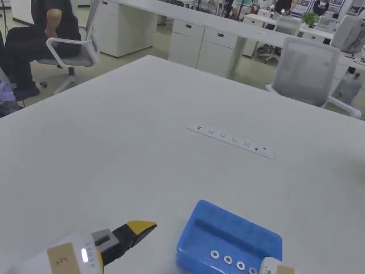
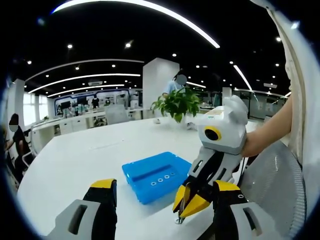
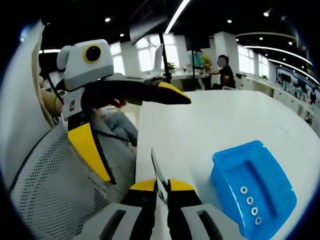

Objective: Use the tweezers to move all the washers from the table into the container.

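I'm looking into an open-plan office. The big white table (image 1: pixel 114 148) carries a strip of sockets (image 1: pixel 231 140) across its top, and a mesh-backed swivel chair (image 1: pixel 308 68) stands at its far edge. Beyond it run long white desks (image 1: pixel 228 25) with drawer units (image 1: pixel 199 51) beneath, and a person (image 1: pixel 51 28) sits nearby on another wheeled chair (image 1: pixel 71 54). In the left gripper view I see a potted plant (image 2: pixel 178 102), curved light strips (image 2: pixel 150 11) on a dark ceiling, and more desk rows (image 2: pixel 75 125) further back.
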Motion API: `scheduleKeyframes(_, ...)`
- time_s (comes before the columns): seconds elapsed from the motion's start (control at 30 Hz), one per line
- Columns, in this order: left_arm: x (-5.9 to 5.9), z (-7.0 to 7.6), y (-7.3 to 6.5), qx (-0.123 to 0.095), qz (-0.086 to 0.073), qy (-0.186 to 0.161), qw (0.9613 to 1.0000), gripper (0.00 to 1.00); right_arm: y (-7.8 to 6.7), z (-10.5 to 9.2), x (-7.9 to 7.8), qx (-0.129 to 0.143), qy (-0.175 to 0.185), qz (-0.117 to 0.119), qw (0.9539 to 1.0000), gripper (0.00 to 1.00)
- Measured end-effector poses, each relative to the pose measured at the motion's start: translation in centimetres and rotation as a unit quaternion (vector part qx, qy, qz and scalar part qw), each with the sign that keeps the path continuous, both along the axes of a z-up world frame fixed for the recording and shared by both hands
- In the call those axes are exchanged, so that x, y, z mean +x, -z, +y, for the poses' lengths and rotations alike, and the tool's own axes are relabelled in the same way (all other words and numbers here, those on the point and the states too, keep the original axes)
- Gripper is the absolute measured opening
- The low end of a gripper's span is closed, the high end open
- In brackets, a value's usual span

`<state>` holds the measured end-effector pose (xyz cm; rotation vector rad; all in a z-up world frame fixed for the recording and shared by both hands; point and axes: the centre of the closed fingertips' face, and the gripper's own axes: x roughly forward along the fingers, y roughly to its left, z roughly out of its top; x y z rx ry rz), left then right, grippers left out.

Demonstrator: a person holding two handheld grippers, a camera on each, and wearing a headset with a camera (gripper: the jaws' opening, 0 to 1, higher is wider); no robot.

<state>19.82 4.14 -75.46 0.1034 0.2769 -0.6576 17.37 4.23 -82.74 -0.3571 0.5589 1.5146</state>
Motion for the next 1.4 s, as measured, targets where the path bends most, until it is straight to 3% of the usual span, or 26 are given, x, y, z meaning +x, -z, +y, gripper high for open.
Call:
scheduleKeyframes(0.1, -0.1, -0.1, 0.1, 0.002, 0.002, 0.002, 1.0, 0.79, 0.1, -0.3, 0.3, -0.009, -0.006, -0.017, 0.9998, 0.03)
scheduleKeyframes(0.27, -0.1, -0.1, 0.1, 0.0, 0.004, 0.004, 1.0, 0.79, 0.1, -0.5, 0.4, -0.006, -0.011, -0.011, 0.9999, 0.02)
scheduleKeyframes(0.43, -0.1, -0.2, 0.2, 0.001, 0.005, 0.006, 1.0, 0.79, 0.1, -0.4, 0.4, -0.005, -0.007, -0.021, 0.9997, 0.02)
scheduleKeyframes(0.67, -0.1, -0.1, 0.2, 0.0, 0.007, 0.004, 1.0, 0.79, -0.2, -1.0, 1.5, 0.014, 0.046, 0.017, 0.9987, 0.02)
scheduleKeyframes(0.8, -0.1, -0.1, 0.2, -0.003, 0.007, 0.004, 1.0, 0.79, -1.4, -1.4, 2.5, 0.037, 0.076, 0.036, 0.9957, 0.02)
scheduleKeyframes(1.03, -0.1, -0.2, 0.2, -0.005, 0.008, 0.006, 0.9999, 0.79, -2.7, -1.9, 3.8, 0.058, 0.104, 0.042, 0.992, 0.02)
scheduleKeyframes(1.4, 0.0, 0.0, 0.1, -0.01, 0.009, 0.001, 0.9999, 0.79, -4.0, -2.2, 4.5, 0.07, 0.124, 0.038, 0.9891, 0.02)
